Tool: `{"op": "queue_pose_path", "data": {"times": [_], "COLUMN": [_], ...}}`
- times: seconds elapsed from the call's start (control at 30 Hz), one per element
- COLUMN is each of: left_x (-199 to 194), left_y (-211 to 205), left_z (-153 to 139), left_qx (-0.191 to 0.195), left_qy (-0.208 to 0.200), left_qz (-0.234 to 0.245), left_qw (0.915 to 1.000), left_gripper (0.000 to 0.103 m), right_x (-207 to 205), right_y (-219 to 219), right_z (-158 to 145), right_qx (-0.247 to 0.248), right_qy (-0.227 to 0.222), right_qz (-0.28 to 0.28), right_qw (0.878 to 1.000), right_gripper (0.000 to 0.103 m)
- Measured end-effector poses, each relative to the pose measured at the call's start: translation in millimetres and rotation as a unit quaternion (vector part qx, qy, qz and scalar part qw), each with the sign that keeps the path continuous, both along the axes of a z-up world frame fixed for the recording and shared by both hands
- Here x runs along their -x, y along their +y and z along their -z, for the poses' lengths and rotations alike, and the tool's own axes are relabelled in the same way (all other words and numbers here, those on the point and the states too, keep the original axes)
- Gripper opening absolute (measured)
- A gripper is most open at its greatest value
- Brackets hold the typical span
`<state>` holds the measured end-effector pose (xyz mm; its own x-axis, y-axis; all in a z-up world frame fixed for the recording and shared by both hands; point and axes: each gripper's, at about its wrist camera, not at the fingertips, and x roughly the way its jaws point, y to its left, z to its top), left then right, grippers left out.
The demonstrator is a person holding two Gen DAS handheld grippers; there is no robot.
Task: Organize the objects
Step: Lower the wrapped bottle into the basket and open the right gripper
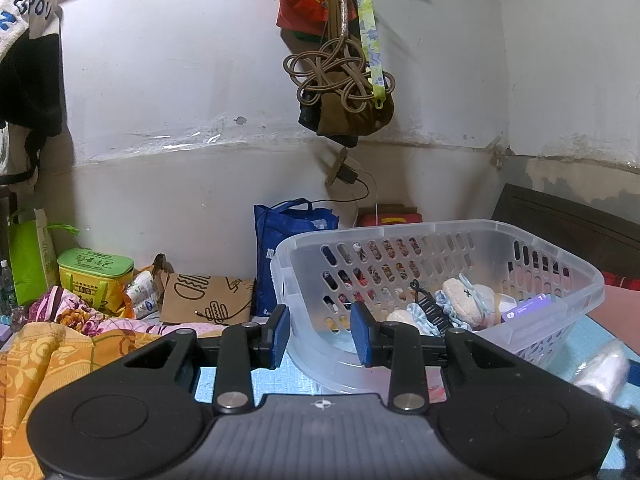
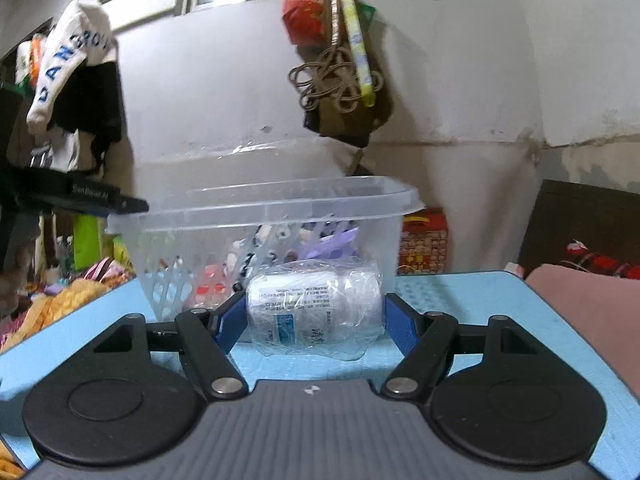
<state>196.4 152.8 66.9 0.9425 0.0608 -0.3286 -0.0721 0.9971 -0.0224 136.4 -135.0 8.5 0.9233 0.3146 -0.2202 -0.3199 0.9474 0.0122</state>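
Wrapped roll sits pinched in the right hand-held gripper near the basket for dropping in (left hand-held gripper open, empty).

One basket, one wrapped roll

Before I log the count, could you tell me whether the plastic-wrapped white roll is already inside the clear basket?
No, the plastic-wrapped white roll sits between the right tool's fingers, in front of the clear basket.

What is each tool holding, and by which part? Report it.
The right tool grips a plastic-wrapped white roll by its two ends, one pad against each. The left tool is open and holds nothing, in front of the clear basket.
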Motion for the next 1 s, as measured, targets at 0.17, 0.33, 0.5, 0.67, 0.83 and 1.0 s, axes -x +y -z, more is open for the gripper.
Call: {"op": "queue_pose_path", "data": {"times": [0.17,0.33,0.5,0.67,0.83,1.0], "left_x": [1,1,1,2,1,0], "left_y": [-1,0,-1,-1,0,1], "left_z": [0,0,0,0,-1,-1], "left_qx": [0.000,0.000,0.000,0.002,0.001,0.004], "left_qy": [0.000,0.000,-0.001,0.000,0.000,0.000], "left_qz": [0.000,0.000,0.000,0.001,0.000,0.002], "left_qw": [1.0000,1.0000,1.0000,1.0000,1.0000,1.0000], "left_gripper": [0.037,0.037,0.037,0.037,0.037,0.037], "right_x": [17,26,18,-18,-78,-109], "right_y": [-9,-11,-3,33,69,94], "right_z": [-19,-44,-67,-100,-117,-101], "right_qx": [-0.013,-0.027,-0.033,-0.006,0.016,0.037], "right_qy": [-0.029,-0.055,-0.063,-0.048,0.007,0.050], "right_qz": [0.007,0.004,-0.017,-0.087,-0.063,-0.074], "right_qw": [0.999,0.998,0.997,0.995,0.998,0.995], "right_gripper": [0.075,0.075,0.075,0.075,0.075,0.075]}}
